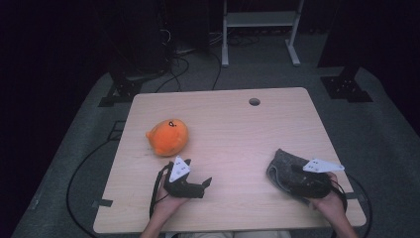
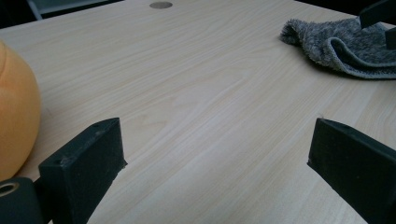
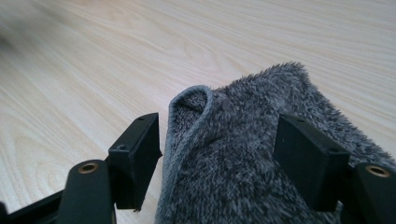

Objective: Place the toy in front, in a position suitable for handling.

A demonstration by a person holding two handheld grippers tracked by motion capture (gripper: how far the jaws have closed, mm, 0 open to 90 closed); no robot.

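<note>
1. Right now your left gripper (image 1: pixel 200 184) sits low and left of centre in the high view, held in your left hand (image 1: pixel 166 204) near the table's near edge, its grey three-cornered plate tilted toward the toy.
2. Its jaws stand wide apart in the left gripper view, with bare wood between them and nothing held.
3. Just up and left of that gripper in the high view lies the orange plush toy (image 1: pixel 168 137), resting on the wooden table (image 1: pixel 233 129); in the left gripper view its orange bulk (image 2: pixel 16 112) fills the left edge, close beside the left jaw, though you cannot tell whether they touch.
4. Your right gripper (image 1: pixel 297 173) is at the lower right of the high view, held in your right hand (image 1: pixel 331 206), over the grey fleecy cloth (image 1: pixel 283 166).
5. In the right gripper view its jaws stand spread on either side of the cloth (image 3: pixel 243 154): a folded, hemmed edge runs just beside the left jaw and the pile rises between the two, but the pads are not seen pressing it.
6. In the left gripper view the same cloth (image 2: pixel 341 44) lies bunched at the upper right.
7. A round hole (image 1: pixel 254 101) marks the table's far edge, upper centre in the high view.
</note>
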